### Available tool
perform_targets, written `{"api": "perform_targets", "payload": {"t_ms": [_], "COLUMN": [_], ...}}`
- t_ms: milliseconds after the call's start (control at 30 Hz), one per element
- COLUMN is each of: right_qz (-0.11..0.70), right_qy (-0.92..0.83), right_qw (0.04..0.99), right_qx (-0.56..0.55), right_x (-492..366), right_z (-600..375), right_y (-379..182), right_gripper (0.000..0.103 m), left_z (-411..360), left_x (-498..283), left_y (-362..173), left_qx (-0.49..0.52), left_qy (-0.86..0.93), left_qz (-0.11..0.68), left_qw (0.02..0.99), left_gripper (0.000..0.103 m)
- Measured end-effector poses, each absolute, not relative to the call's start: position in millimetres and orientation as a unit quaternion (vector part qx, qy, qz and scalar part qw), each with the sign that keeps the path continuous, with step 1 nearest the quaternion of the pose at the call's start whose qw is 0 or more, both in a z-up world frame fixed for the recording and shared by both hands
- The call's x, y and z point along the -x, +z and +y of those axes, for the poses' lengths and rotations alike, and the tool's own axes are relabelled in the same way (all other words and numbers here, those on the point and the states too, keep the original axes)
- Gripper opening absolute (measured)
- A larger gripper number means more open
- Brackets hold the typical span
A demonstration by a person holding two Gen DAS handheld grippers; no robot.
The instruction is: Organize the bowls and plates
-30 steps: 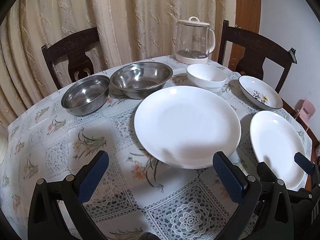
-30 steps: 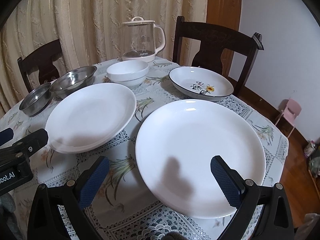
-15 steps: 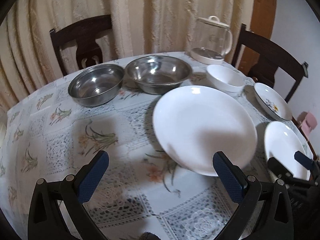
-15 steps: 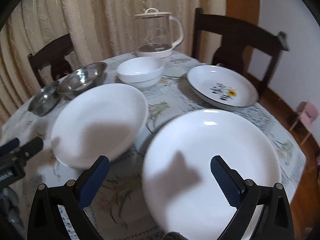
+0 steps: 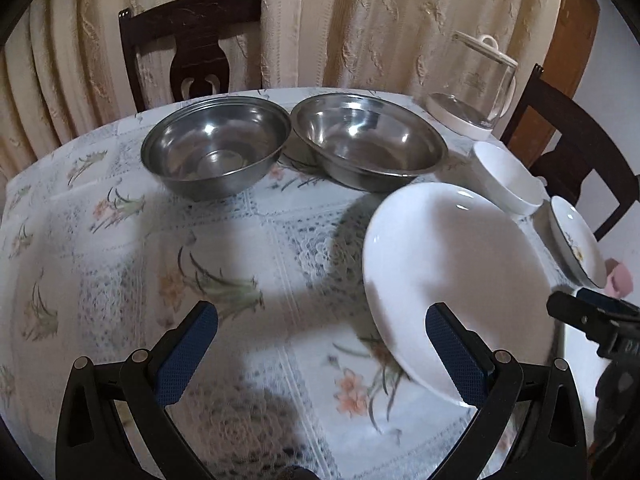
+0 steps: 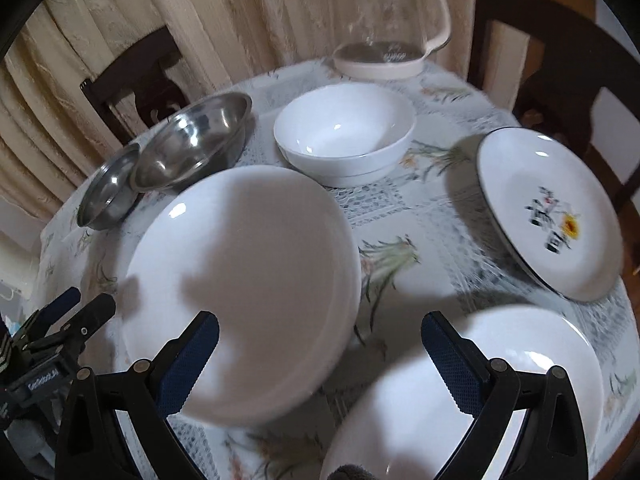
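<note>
Two handheld grippers sit side by side, both pointing forward. The left gripper point(image 5: 322, 346) has its blue-padded fingers point(image 5: 186, 354) spread wide, gripping nothing. The right gripper point(image 6: 320, 354) is likewise spread wide and empty.

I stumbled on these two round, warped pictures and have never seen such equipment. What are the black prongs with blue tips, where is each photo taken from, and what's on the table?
The prongs are handheld two-finger grippers, one in each of a person's hands; no robot arm is involved. Each carries a fisheye camera looking along its fingers, hence the warped view. One picture comes from the left gripper, the other from the right gripper. Both stand open and hold nothing.

On the patterned tablecloth lie two steel bowls, a white bowl, a large white plate, a second white plate, a flower-painted plate and a glass kettle. Dark chairs and a curtain stand behind.
</note>
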State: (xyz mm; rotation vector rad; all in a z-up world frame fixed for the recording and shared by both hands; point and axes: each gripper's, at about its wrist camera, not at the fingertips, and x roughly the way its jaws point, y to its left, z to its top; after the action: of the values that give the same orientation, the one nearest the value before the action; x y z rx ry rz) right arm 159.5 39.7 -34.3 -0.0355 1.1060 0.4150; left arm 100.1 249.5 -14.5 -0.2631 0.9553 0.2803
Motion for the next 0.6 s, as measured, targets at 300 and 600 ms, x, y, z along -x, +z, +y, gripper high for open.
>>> {"api": "perform_targets", "payload": {"t_ms": [300,600], "right_qz": [0.549,0.561], "right_qy": [0.219,0.243], "right_qw": [0.807,0.791], "right_qx": [0.008,-0.012], "right_x": [-190,-206], "right_z": [39,41], "right_y": [-49,-62], "right_gripper": [0.103,0.103], "left_z": [245,245], "left_x": [-135,-154], "left_y": [-34,-53], "left_qx": [0.147,0.164], "left_qy": [0.111,0.102], "left_qz": [0.480,0.498], "left_qw": [0.857,0.846], "left_gripper": [0.103,0.103]}}
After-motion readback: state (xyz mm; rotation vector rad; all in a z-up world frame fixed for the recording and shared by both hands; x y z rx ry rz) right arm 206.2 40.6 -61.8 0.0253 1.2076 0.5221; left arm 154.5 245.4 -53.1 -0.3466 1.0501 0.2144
